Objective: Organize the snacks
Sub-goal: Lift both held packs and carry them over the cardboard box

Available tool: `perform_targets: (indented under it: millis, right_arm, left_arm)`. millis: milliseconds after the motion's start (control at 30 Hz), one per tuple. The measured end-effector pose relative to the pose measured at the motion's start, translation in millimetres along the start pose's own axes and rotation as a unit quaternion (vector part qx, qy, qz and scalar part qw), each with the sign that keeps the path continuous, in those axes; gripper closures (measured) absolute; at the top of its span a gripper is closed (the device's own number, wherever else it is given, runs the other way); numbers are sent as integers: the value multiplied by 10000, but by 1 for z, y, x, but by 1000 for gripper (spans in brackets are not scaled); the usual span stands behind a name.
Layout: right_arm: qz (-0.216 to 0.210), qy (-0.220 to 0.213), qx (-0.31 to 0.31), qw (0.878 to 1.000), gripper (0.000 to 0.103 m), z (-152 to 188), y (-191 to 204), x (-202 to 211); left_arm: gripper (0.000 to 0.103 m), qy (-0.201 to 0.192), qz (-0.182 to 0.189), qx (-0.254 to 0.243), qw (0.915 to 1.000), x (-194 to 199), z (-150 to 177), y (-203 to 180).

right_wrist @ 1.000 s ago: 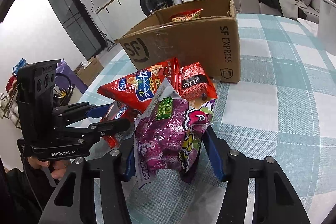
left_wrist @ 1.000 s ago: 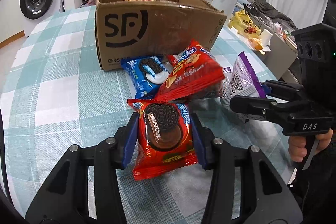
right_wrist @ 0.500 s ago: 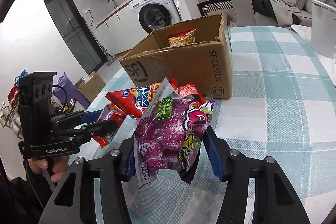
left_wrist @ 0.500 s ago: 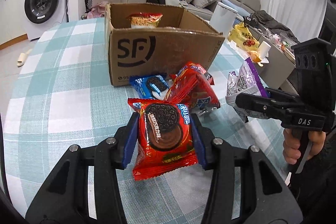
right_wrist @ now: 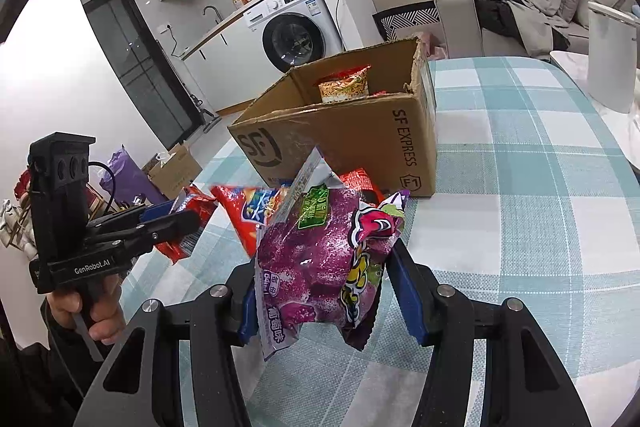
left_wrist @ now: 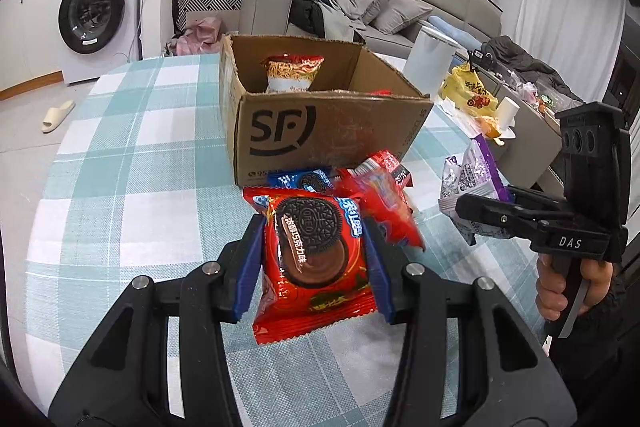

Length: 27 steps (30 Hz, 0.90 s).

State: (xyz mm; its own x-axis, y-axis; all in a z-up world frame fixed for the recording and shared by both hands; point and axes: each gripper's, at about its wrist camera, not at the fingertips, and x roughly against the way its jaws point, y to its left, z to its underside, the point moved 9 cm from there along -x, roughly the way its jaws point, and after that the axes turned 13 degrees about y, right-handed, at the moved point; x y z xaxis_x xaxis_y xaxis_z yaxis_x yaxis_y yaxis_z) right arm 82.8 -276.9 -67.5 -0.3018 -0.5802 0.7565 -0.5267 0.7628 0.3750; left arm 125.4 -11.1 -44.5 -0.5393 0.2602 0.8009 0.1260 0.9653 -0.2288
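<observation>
Both my grippers have risen off the checked table [left_wrist: 120,187]; left gripper [left_wrist: 314,259] clamps the red cookie pack [left_wrist: 314,259], right gripper [right_wrist: 326,287] clamps the purple candy bag [right_wrist: 320,267]. Inside the cardboard box [left_wrist: 320,131] I see a noodle packet [left_wrist: 292,73], its base hidden by the wall. Between me and the box, a blue cookie pack [left_wrist: 304,179] lies half-covered beside a red snack bag [left_wrist: 384,195].
</observation>
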Motion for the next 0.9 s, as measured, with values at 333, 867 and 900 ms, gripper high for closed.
perform_targets:
  millis: [333,867,900]
  right_arm:
    - [20,-226,-67,9997,46,-7,-2,11]
    - [-33,-669,-25,9977,46,-40,8,37]
    - [-41,-690,-13,9976,46,-43,9,39]
  left_arm:
    - [59,-261,-1,11,9997,18,-9,-3]
    - [59,-647,-3,-35,9979,28,-47,-12]
    - [59,-673,-10,-40,9977,28,-49,-13]
